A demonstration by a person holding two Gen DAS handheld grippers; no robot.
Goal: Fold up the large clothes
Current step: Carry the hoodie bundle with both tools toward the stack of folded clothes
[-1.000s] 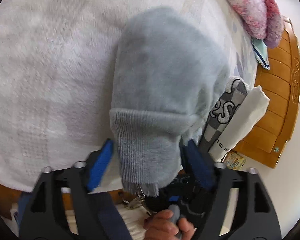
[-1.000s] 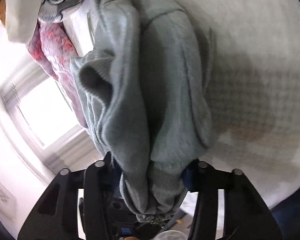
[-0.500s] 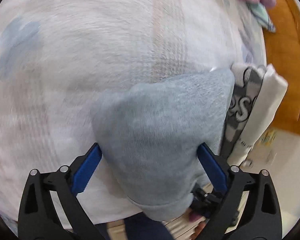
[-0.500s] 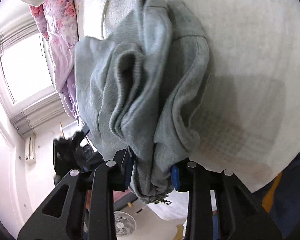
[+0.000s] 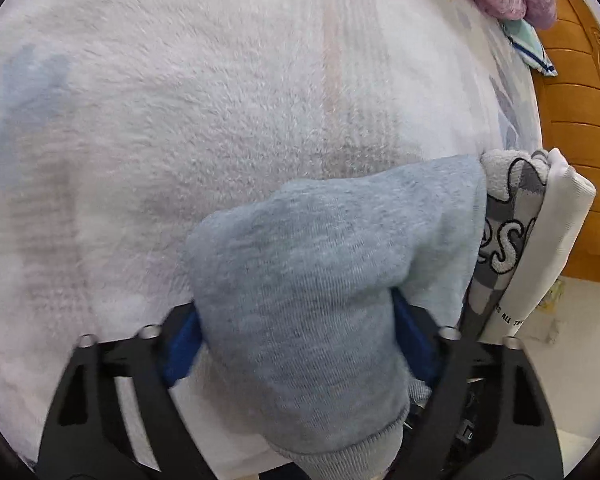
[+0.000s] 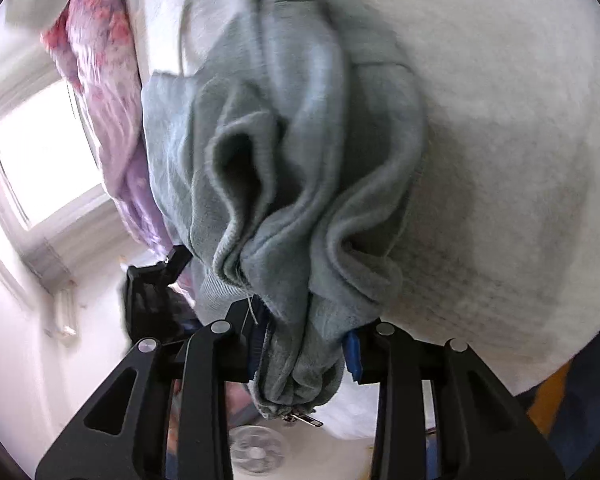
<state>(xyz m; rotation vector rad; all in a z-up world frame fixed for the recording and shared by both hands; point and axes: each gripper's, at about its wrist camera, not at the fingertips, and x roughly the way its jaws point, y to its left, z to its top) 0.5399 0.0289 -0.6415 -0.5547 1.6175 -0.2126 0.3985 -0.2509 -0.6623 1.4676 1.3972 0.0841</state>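
Pale grey-blue sweatshirt [image 5: 320, 264], fuzzy white bed blanket [image 5: 220, 100], grey-and-white checked garment with white outlined letters [image 5: 508, 240], plain white folded cloth [image 5: 556, 216], pink floral quilt [image 6: 100, 80], orange-brown wooden headboard [image 5: 576, 140], black tongs with blue pads [image 5: 180, 348]

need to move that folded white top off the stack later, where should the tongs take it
Grip the white top's rounded folded edge, coming from the open side toward the wooden footboard. Its other face lies against the checkered garment, and the grey sweatshirt crowds that side.

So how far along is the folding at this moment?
Done: two folded garments stacked at the bed's edge. In hand: the grey sweatshirt, bunched, clamped by the right gripper; the left gripper has just been closing around it. Left: flattening and stacking it.
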